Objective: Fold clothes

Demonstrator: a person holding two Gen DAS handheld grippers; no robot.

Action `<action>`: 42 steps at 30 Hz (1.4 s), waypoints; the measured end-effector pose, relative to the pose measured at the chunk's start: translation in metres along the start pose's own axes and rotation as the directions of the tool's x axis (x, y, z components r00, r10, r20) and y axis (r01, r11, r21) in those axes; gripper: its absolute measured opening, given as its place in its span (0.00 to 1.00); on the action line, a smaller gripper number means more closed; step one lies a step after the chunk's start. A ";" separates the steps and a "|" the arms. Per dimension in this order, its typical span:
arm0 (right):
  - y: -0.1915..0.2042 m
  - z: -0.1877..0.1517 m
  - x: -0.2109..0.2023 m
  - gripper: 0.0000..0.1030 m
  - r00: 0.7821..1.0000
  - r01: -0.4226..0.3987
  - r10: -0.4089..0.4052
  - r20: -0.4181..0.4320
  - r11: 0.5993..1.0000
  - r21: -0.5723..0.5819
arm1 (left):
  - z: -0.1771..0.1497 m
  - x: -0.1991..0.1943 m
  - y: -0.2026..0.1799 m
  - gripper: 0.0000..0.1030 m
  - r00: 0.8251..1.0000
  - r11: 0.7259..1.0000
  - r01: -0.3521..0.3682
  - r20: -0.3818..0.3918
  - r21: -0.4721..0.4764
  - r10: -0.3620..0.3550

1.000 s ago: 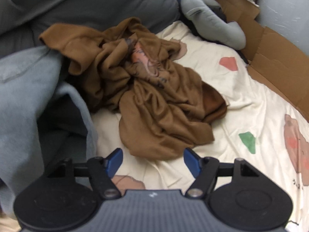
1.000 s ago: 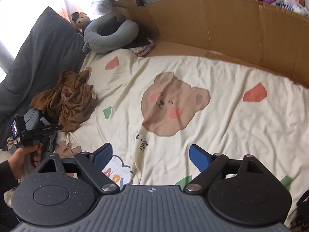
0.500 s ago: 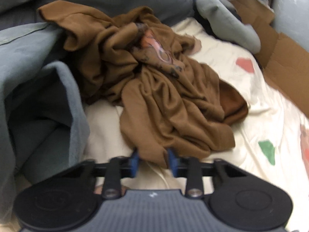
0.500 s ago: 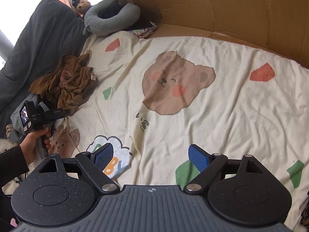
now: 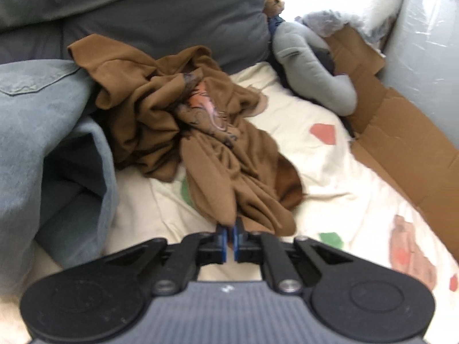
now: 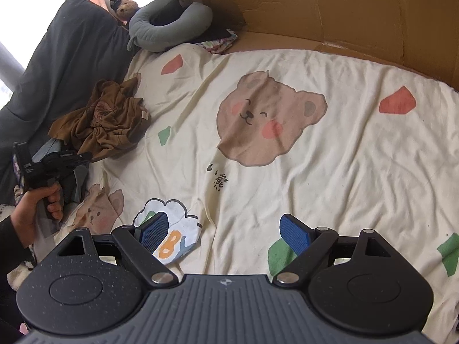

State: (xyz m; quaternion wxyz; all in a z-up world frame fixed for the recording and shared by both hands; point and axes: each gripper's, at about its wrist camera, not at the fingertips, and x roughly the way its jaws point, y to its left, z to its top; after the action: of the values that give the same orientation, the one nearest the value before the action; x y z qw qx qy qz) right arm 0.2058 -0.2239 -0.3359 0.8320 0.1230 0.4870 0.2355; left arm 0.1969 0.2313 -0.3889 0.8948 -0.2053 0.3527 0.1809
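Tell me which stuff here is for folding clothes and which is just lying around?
For the job: brown shirt, pinched at its near edge by the shut left gripper; open right gripper; bear-print sheet.

Lying about: grey neck pillow, teddy bear, cardboard, jeans.

A cream bear-print bedsheet (image 6: pixel 330 177) carries a crumpled brown garment (image 5: pixel 200 143), grey cushion (image 6: pixel 169 28), jeans (image 5: pixel 43 132) and cardboard (image 6: pixel 330 8).

Daylight floods in from the far window (image 6: pixel 11 37), blowing it out to white glare, while shadows stay soft, fisheye bending curves the edges, and the left wrist view looks slightly motion-blurred.
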 end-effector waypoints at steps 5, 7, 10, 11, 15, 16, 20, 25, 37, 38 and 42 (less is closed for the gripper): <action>-0.003 -0.001 0.002 0.85 1.000 -0.025 0.025 0.000 1.000 0.019 | -0.008 -0.014 -0.014 0.03 0.999 0.999 0.027 -0.020 -0.020 -0.027; -0.002 -0.001 0.002 0.85 0.999 -0.035 0.035 0.002 0.999 0.020 | -0.012 -0.018 -0.022 0.03 0.998 0.999 0.050 -0.027 -0.015 -0.051; -0.001 -0.001 0.003 0.85 0.999 -0.047 0.047 0.001 0.999 0.023 | -0.019 -0.022 -0.036 0.03 0.993 0.995 0.101 -0.056 0.000 -0.101; -0.001 -0.001 0.004 0.85 0.999 -0.052 0.052 0.001 0.998 0.025 | -0.021 -0.023 -0.041 0.03 0.991 0.993 0.120 -0.067 0.007 -0.119; 0.001 -0.001 0.007 0.85 0.997 -0.072 0.072 -0.005 0.997 0.032 | -0.030 -0.027 -0.062 0.03 0.975 0.981 0.194 -0.118 0.033 -0.188; 0.002 -0.002 0.007 0.85 0.997 -0.077 0.078 -0.006 0.996 0.033 | -0.032 -0.027 -0.068 0.03 0.970 0.977 0.210 -0.131 0.039 -0.203; 0.004 -0.002 0.010 0.85 0.995 -0.098 0.099 -0.011 0.994 0.041 | -0.043 -0.031 -0.087 0.03 0.950 0.961 0.271 -0.177 0.061 -0.257; 0.002 -0.001 0.013 0.85 0.989 -0.145 0.147 -0.015 0.985 0.091 | -0.057 -0.034 -0.108 0.03 0.925 0.938 0.333 -0.229 0.097 -0.304; -0.005 0.004 0.049 0.85 0.927 -0.348 0.375 -0.006 0.865 0.363 | -0.086 -0.051 -0.141 0.02 0.855 0.875 0.466 -0.322 0.129 -0.408; -0.006 0.003 0.054 0.85 0.920 -0.360 0.393 -0.002 0.846 0.393 | -0.088 -0.053 -0.142 0.02 0.848 0.869 0.478 -0.326 0.129 -0.418; -0.011 -0.001 0.074 0.81 0.887 -0.404 0.461 0.016 0.761 0.507 | -0.097 -0.056 -0.155 0.02 0.828 0.843 0.517 -0.338 0.149 -0.448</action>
State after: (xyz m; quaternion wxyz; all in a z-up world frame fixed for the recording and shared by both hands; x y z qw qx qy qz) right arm 0.2381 -0.1955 -0.3966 0.6668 0.4288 0.5339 0.2942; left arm 0.1771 0.0413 -0.3773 0.8674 -0.2054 0.4350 -0.1274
